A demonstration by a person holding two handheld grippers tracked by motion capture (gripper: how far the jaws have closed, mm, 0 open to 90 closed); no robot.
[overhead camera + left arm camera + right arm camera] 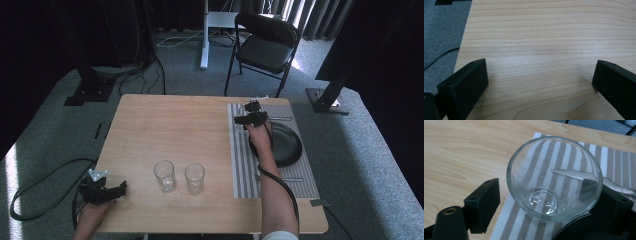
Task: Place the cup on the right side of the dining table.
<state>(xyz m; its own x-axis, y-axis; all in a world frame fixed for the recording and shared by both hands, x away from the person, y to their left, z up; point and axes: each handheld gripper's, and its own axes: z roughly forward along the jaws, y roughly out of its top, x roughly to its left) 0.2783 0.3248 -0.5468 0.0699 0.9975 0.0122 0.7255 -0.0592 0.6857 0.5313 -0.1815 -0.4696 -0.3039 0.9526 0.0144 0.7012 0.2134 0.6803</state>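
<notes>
A: Where is the right gripper point(248, 113) sitting?

B: It is hanging over the far end of the striped placemat point(244, 165), at the right side of the bench point(170, 125), just beside the black plate point(287, 145). In the right gripper view a clear glass tumbler point(554, 178) is standing on the placemat between its jaws.

A: Is it clamping the tumbler?

B: No. The jaws are standing released: the left jaw is sitting apart from the glass wall, and the right jaw is showing behind the glass, very close to it; whether it is touching I cannot tell. A piece of silver cutlery point(616, 186) is lying on the placemat just behind the tumbler.

A: And the left gripper point(107, 190)?

B: It is resting at the near left corner of the bench, well apart from everything else. Its jaws are spread wide, with bare wood between them and nothing in them.

A: Anything in the middle?

B: 2 more clear glasses point(164, 175) are standing side by side near the front edge, between the 2 grippers. A black folding chair point(265, 45) is standing on the carpet beyond the bench.
</notes>
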